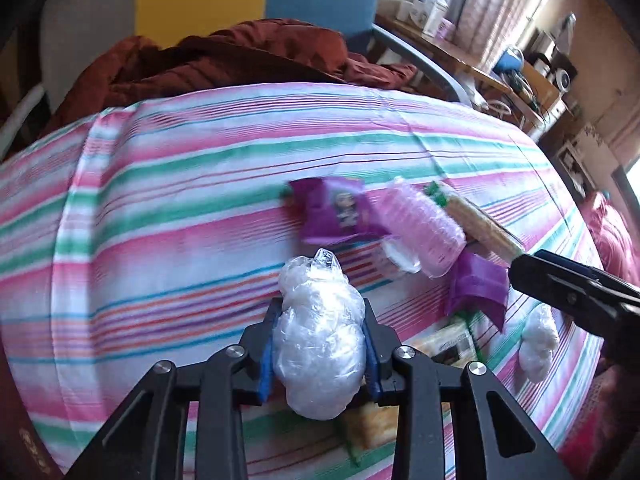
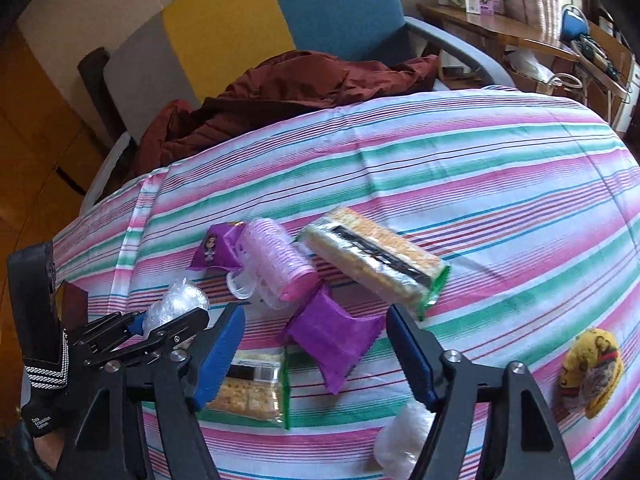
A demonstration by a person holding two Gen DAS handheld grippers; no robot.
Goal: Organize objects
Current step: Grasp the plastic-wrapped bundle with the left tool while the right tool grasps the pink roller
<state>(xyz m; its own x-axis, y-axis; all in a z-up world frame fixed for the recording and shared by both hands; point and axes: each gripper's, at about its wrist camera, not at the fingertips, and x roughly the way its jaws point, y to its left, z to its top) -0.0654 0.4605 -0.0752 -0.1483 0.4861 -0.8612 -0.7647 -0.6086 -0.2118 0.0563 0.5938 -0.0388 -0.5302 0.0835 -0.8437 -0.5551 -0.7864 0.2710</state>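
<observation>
Your left gripper (image 1: 320, 344), at the bottom centre of its view, pinches a clear plastic bundle (image 1: 320, 340) between its blue pads, above the striped sheet (image 1: 160, 200). Right of it lie a purple packet (image 1: 340, 210), a pink roller (image 1: 420, 228) and a cracker pack (image 1: 480, 220). Your right gripper (image 2: 316, 348) is spread wide, a purple wrapper (image 2: 332, 336) lying between its fingers.

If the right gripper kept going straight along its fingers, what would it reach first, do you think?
Probably the crumpled purple wrapper, lying just ahead between the open right gripper fingers; depth is uncertain.
</observation>
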